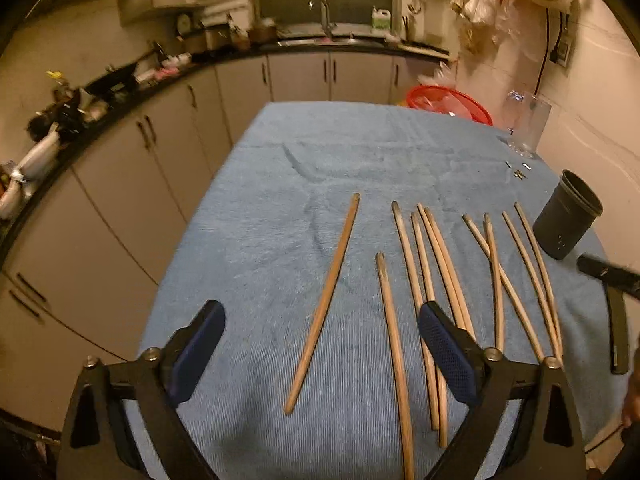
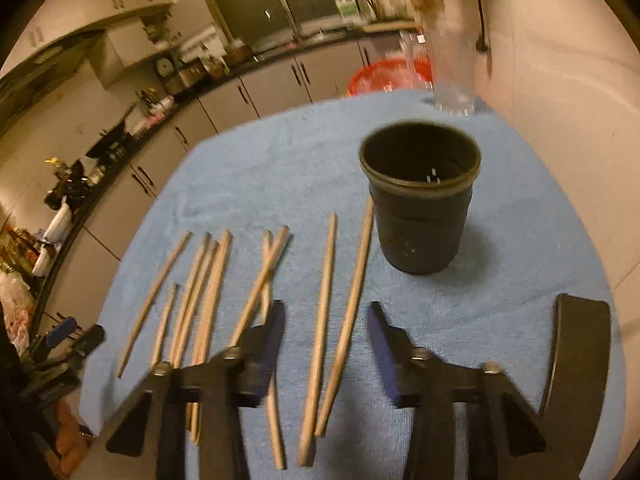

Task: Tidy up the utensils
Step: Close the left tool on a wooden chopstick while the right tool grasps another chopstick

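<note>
Left view only: the left hand-held gripper [image 1: 320, 336] with its blue pads [image 1: 448, 354] set wide apart, nothing pressed between them; two separate chopsticks lie on the cloth in the gap below, and a few small metal bits [image 1: 518, 171] lie on the cloth near the glass.
Right view only: the right hand-held gripper [image 2: 326, 336], jaws partly apart and gripping nothing; a pair of chopsticks [image 2: 336, 320] lies in the gap between its fingers, whether touched by them I cannot tell.
Right view, extra: the inside of the dark cup [image 2: 420, 196], seen from above its rim; a curved black piece [image 2: 576, 356] lies on the cloth to its right.
Both views: a desk covered by a blue towel [image 1: 280, 208], a clear glass [image 1: 526, 124] at its far right corner, a red basin [image 1: 448, 104] beyond the far edge, kitchen cabinets [image 1: 300, 72] behind.
Utensils, place: the wooden chopsticks [image 1: 424, 280] all lie flat on the towel, to the left of the cup, which stands upright.
Utensils, look: thin, pale brown, slightly bowed by the lens; several have darker, worn tips at the far end.
Utensils, layout: one lone stick [image 1: 324, 304] at far left, a second single beside it, a loose bunch in the middle, a crossed pair [image 1: 496, 276], then two roughly parallel sticks nearest the cup.
Sharpness: the right view is blurred.
</note>
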